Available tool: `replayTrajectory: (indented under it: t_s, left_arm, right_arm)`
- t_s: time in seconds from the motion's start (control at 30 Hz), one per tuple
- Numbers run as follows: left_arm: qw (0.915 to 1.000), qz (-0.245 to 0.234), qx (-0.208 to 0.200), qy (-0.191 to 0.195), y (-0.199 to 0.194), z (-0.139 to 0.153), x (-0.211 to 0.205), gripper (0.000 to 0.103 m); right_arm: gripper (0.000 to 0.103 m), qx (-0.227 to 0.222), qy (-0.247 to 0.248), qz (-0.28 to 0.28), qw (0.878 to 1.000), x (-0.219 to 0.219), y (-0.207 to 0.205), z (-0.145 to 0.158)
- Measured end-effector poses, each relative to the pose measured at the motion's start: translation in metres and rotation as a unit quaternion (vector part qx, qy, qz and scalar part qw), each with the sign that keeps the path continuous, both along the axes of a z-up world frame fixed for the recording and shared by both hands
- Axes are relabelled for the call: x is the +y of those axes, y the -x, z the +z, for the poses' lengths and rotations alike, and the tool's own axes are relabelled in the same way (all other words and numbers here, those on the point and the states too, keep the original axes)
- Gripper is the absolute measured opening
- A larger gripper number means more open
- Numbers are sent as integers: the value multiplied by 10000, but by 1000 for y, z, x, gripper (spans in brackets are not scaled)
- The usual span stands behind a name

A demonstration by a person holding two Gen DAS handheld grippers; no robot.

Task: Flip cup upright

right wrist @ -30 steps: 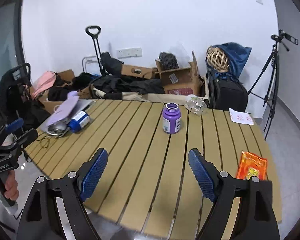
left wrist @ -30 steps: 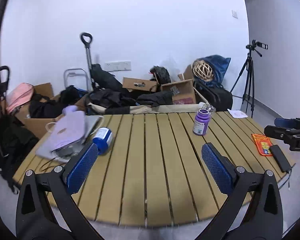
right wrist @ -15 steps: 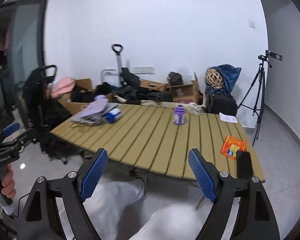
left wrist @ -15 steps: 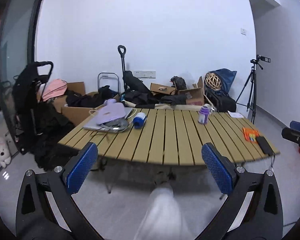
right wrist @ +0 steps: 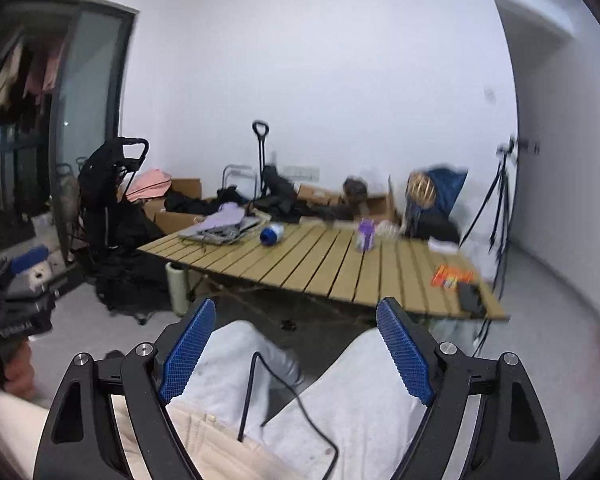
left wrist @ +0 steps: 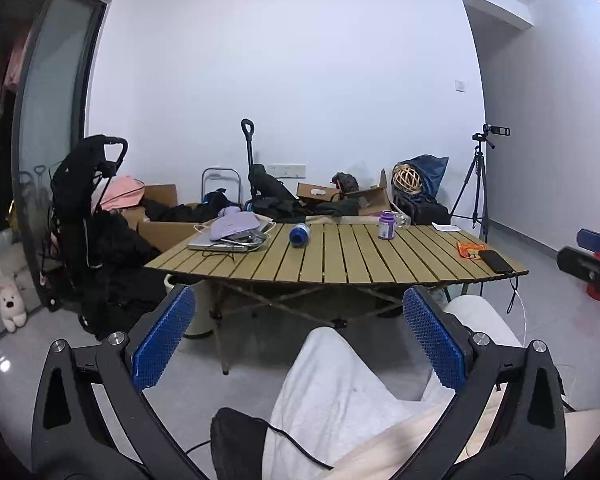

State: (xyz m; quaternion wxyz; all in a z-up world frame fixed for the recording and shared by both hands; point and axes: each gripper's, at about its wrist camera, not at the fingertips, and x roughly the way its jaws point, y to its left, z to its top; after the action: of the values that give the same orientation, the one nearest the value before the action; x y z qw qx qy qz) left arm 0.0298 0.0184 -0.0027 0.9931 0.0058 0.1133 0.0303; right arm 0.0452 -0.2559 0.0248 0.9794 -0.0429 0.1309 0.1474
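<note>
Counter: a slatted wooden folding counter (left wrist: 340, 256) stands in the middle of the room, on crossed legs over a pale grey floor (left wrist: 80, 364).
Cup: the purple cup (left wrist: 387, 225) stands with its mouth up near the counter's far edge; in the right wrist view it (right wrist: 366, 234) is blurred.
Blue container: a blue container (left wrist: 299, 234) lies on its side toward the counter's far left, well apart from the cup.
Left end of counter: a laptop (left wrist: 220, 243) with a lilac cloth (left wrist: 233, 225) heaped on it.
Right end of counter: an orange packet (left wrist: 469, 249) just beside a black phone (left wrist: 496, 261).
Room: white walls, a dark glass door (left wrist: 48, 160) at left, a black stroller (left wrist: 88, 216), cardboard boxes (left wrist: 160, 216) and dark bags along the far wall, a camera tripod (left wrist: 476, 188) at right.
Left tool: the left tool (left wrist: 298, 344) has its blue-padded jaws spread wide, holding nothing, well back from the counter above the person's pale trousers (left wrist: 340, 400).
Right tool: the right tool (right wrist: 296, 350) is likewise wide apart and holds nothing, over the same knees.
Hard to make out: the right wrist view is smeared, so the packet and phone there are vague; a clear object behind the cup cannot be identified.
Cut off: each tool's handle appears only partly at the edge of the other's view.
</note>
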Motion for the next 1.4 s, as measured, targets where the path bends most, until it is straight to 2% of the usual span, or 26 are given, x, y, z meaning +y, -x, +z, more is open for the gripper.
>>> replayTrajectory:
  t_s: [0.2,1.4]
  left_arm:
    - [9996,-26,-298,7,19,4,-2,103]
    - [9993,-66,-359,-49,20,3,0,103]
  right_arm:
    - [87,-143,87,188,9997,19,10,-4]
    - [87,-46,16,199,9998,12,6,-5]
